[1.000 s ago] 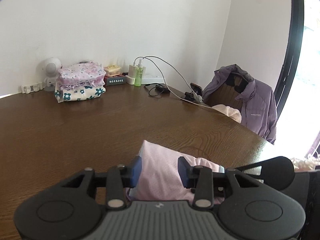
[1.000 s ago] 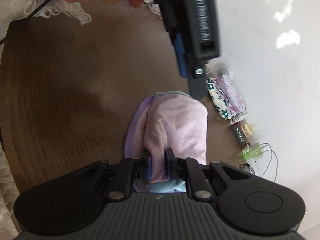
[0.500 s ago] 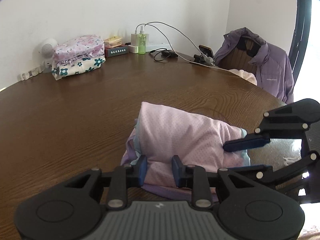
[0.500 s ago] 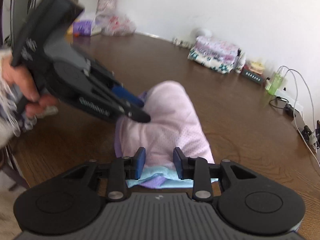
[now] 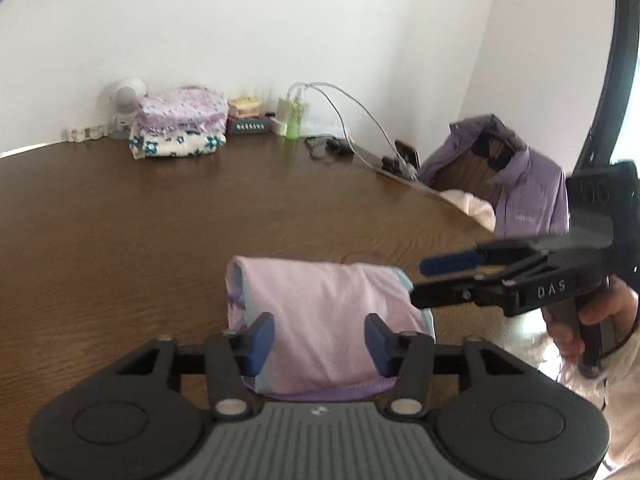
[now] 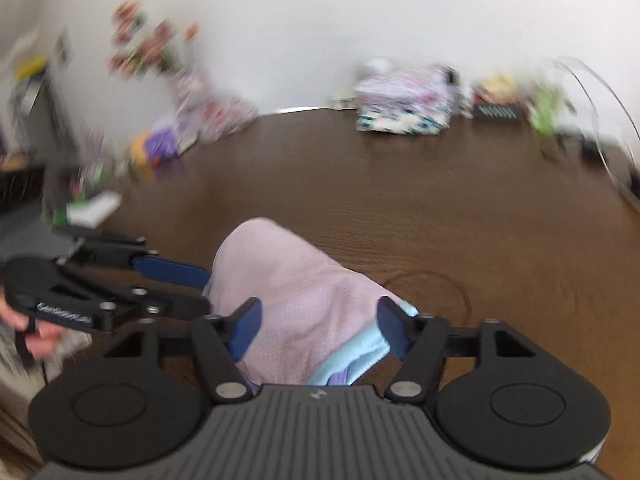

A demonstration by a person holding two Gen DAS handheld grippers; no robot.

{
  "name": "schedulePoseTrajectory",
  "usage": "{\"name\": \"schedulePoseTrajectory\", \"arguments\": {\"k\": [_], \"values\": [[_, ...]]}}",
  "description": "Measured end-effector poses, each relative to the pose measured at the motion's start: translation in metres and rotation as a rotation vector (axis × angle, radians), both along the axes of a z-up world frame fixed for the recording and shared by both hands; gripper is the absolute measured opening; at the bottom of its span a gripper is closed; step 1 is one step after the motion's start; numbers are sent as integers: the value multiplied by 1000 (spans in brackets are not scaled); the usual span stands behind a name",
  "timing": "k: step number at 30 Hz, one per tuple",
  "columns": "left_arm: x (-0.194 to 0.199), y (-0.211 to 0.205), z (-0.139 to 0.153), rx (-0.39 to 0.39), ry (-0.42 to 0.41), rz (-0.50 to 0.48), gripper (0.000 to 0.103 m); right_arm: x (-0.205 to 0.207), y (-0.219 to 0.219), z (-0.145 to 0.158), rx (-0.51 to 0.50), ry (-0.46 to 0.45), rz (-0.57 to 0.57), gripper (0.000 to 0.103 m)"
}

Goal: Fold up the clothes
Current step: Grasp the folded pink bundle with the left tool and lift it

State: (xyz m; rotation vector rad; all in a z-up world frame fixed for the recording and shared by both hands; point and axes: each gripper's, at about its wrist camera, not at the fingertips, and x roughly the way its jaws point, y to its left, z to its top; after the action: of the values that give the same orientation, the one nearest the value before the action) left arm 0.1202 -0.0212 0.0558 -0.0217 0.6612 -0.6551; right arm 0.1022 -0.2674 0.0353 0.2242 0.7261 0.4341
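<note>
while the left wrist view is taken first, the left gripper [image 5: 320,338] is seen low over a dark wooden table [image 5: 120,240], its jaws opening, with the blue pads standing clear on either side of a folded pink garment [image 5: 324,316]. the cloth lies between the pads but is not pressed by them. the garment rests flat on the table as a compact bundle, with pale blue and lilac layers showing at its edges. at the right, the right gripper [image 5: 424,280] is held by a hand [image 5: 592,320], its tips just beside the bundle's right end and nothing is gripped between them. against the far wall a stack of folded floral clothes [image 5: 178,128] is set, well apart from the bundle, with a green bottle [image 5: 294,124] and a white cable [image 5: 352,120] near it. a purple jacket [image 5: 520,196] is draped over a chair at the table's far right edge.

from the right wrist view, which is blurred, the right gripper [image 6: 320,328] is seen with jaws opening, the pads apart on both sides of the same pink garment [image 6: 296,304], released and not pinching it. the left gripper [image 6: 200,288] is found at the left, its tips just beside the bundle's near left side. the floral stack [image 6: 404,104] is made out along the wall beyond.
</note>
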Motion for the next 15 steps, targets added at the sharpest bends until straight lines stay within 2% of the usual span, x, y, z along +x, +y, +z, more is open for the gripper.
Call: {"name": "schedulePoseTrajectory", "arguments": {"k": [1, 2, 4, 7, 11, 15], "values": [[5, 3, 4, -13, -3, 18, 81, 1, -8, -4, 46, 37, -33, 78], [12, 6, 6, -26, 7, 36, 87, 4, -14, -9, 89, 72, -61, 78], [32, 9, 5, -59, 81, 68, 88, 9, -24, -20, 174, 142, -115, 79], [65, 9, -9, -102, 235, 82, 88, 17, -26, -36, 209, 207, -168, 78], [98, 3, -37, -105, 423, 82, 82, 21, -22, -44, 264, 216, -173, 79], [104, 0, -41, -99, 436, 75, 74, 21, -14, -47, 291, 206, -170, 76]]}}
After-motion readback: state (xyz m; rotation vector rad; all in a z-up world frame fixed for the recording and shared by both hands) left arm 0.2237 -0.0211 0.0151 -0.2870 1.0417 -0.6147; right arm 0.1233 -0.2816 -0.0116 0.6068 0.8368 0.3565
